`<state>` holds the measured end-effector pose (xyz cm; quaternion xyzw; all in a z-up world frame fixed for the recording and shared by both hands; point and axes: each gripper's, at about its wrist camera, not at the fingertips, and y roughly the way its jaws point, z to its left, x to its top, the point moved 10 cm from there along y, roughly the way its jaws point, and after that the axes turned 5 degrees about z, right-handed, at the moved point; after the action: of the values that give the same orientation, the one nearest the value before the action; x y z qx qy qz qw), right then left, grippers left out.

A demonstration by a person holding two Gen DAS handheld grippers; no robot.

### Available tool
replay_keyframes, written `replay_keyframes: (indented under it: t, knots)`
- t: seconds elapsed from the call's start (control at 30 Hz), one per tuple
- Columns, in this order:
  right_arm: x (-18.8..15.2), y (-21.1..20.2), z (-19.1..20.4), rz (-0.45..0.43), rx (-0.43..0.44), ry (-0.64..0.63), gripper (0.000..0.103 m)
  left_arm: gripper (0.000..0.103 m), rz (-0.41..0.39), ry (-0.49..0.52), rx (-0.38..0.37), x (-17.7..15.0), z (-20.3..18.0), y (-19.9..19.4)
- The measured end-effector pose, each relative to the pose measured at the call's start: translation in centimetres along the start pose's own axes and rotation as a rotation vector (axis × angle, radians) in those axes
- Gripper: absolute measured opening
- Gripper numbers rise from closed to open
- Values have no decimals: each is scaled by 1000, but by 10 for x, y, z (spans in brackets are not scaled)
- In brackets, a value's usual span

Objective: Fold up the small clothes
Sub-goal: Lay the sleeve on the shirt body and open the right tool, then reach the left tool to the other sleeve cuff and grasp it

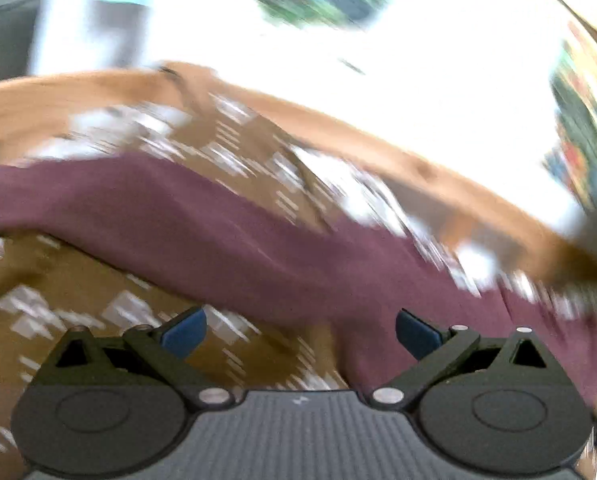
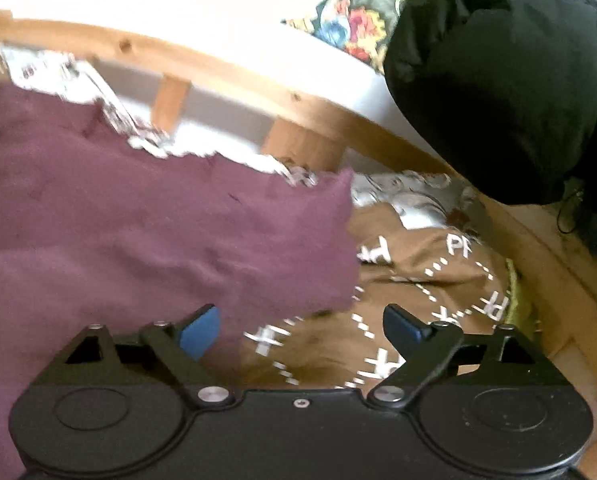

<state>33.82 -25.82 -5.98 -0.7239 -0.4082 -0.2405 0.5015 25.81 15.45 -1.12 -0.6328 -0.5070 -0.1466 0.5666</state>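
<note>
A brown bedspread printed with white letters and dashed lines covers the surface, and a curved pale-wood frame runs behind it, with white beyond. The left wrist view is heavily smeared, so little in it is sharp.

In that left view the same brown printed spread fills the lower left, and a maroon garment lies across it as a broad band from the left edge down to the lower right. The left gripper has its blue-padded fingers spread wide with nothing between them; the garment's lower edge lies just ahead of them.

In the right wrist view the maroon garment covers the left half of the spread, its right edge ending near the middle. The right gripper is also spread wide and empty, its left pad over the garment's near edge, its right pad over bare spread. At upper right a black fabric bundle sits at the wooden frame, with a bright multicoloured printed cloth just to its left.
</note>
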Motion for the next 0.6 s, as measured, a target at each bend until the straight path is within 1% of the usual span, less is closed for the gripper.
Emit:
replay_keyframes:
  t: [0.07,0.1,0.17,0.23,0.3,0.37,0.43,0.5,0.6]
  knots:
    - [9,-15,13,-40,44,22,98,102,-46,-70,64,18,27,-9]
    - [14,-22,20,-62,68,31,99,102,-66,-111,108,24,45,-16]
    - [26,-38,38,-104,130,27,99,102,-80,-181,168,31,73,-27]
    - [37,-54,57,-145,177,8,102,102,-82,-255,209,36,101,-36]
    - [46,-71,74,-191,219,-16,102,102,-65,-303,215,44,122,-40]
    - [53,-88,91,-234,260,-52,102,102,-42,-319,196,52,135,-39]
    - [59,-104,105,-276,287,-94,102,102,-42,-364,176,59,148,-36]
    - [62,-117,119,-301,306,-137,102,102,-45,-408,162,62,159,-31]
    - [62,-129,135,-321,343,-175,102,102,-26,-490,174,58,174,-18]
